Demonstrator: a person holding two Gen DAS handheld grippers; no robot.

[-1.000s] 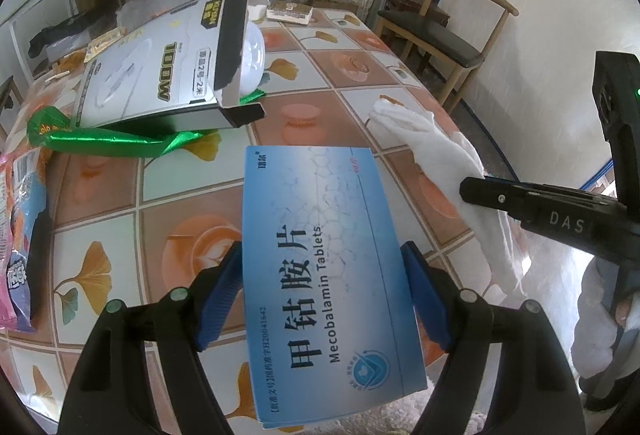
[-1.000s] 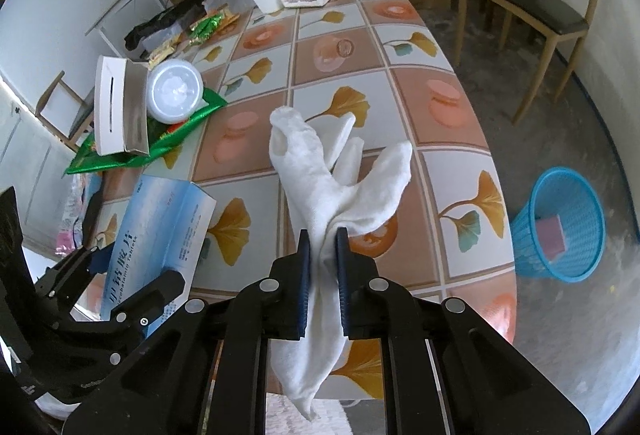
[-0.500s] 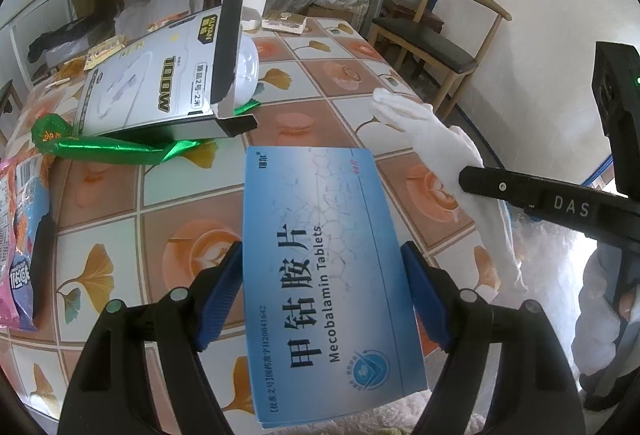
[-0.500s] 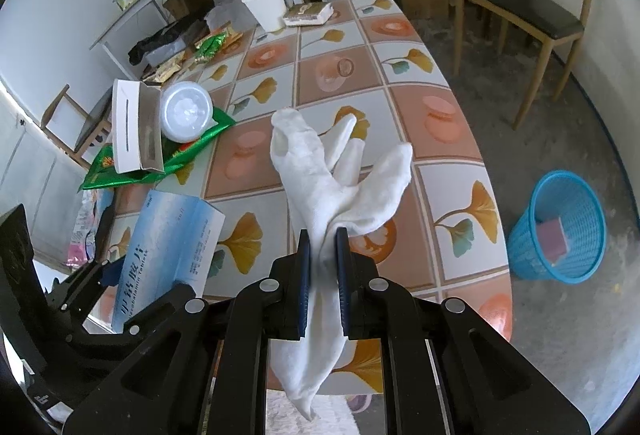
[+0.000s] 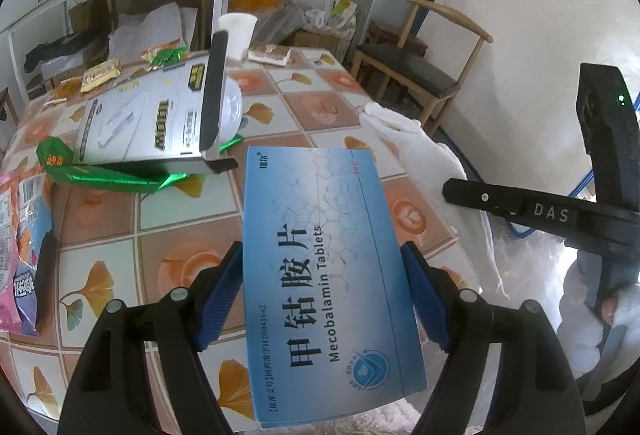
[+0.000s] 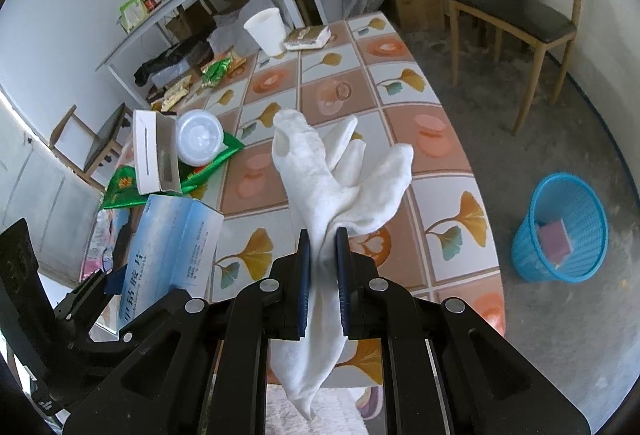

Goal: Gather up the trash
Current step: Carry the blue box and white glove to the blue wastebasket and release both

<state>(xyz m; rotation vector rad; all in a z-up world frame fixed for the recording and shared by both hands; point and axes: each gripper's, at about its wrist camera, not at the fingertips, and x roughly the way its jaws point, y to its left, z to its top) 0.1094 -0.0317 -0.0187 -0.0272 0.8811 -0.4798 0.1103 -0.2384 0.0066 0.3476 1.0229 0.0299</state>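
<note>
The flat blue cardboard tablet box is clamped across its width by the left gripper, jaws wide, clear above the tiled table. The limp white cloth glove hangs pinched in the nearly closed right gripper. Both items appear to be held raised for carrying to disposal. Only the right wrist view shows the blue plastic mesh basket on the floor beside the table; the left wrist view alone reads the box's printed face.

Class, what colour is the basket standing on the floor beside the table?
Bright blue: the basket shows best in the right wrist view.
</note>
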